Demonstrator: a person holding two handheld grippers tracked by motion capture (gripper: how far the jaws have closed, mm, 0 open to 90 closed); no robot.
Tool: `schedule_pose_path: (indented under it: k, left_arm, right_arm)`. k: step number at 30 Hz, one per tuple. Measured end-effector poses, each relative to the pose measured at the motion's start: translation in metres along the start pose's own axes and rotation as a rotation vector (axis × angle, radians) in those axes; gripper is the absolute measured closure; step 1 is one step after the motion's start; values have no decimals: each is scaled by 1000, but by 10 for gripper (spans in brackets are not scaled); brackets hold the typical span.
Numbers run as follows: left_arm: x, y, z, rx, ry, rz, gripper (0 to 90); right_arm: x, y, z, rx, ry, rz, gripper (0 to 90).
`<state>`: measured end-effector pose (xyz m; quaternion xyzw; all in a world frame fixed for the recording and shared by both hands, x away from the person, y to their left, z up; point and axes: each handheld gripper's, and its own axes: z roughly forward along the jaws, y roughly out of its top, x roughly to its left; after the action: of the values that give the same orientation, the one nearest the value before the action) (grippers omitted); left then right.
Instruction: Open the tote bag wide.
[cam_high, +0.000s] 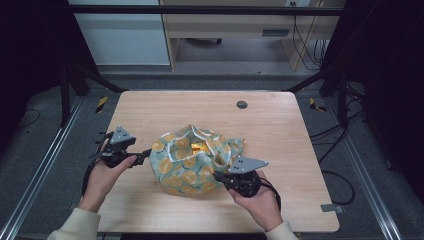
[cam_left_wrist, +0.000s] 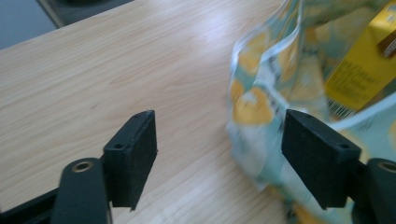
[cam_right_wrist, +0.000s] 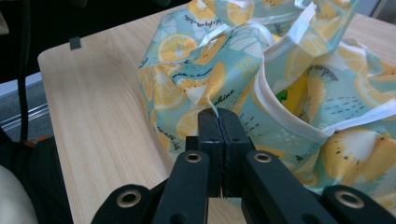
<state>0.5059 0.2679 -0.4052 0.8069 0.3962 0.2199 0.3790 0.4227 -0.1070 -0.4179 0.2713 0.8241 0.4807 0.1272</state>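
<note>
**Right gripper pinches bag, left gripper spread beside it**

Bag (cam_high: 195, 159), teal cloth with orange-slice print and white trim, sits near the middle of the tabletop (cam_high: 210, 107), a bit toward the near edge. Mouth gapes upward; a yellow box (cam_high: 200, 147) shows inside.

Right gripper (cam_high: 218, 176) at the bag's near-right side: jaws clenched together, a thin fold of the bag's cloth caught between the tips, seen clearly in the right gripper view (cam_right_wrist: 218, 116). Right hand (cam_high: 257, 197) holds it from the near edge.

Left gripper (cam_high: 146, 154) at the bag's left side, jaws apart, not gripping. In the left gripper view (cam_left_wrist: 219, 140) one pad overlaps the bag's edge, the other hangs over bare wood; the cloth's edge lies in the gap but isn't pinched. Left hand (cam_high: 102, 175) comes in from the near-left corner.

Small dark round hole (cam_high: 242, 104) near the far edge.
</note>
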Motion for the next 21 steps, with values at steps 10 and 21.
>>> schedule_pose_path:
  k: [10, 21]
  left_arm:
    - [-2, 26, 45, 90, -31, 36, 336]
    - [-15, 35, 44, 90, -81, 65, 873]
  right_arm:
    - [0, -8, 5, 22, 9, 10, 891]
    - [-2, -11, 6, 31, 6, 20, 882]
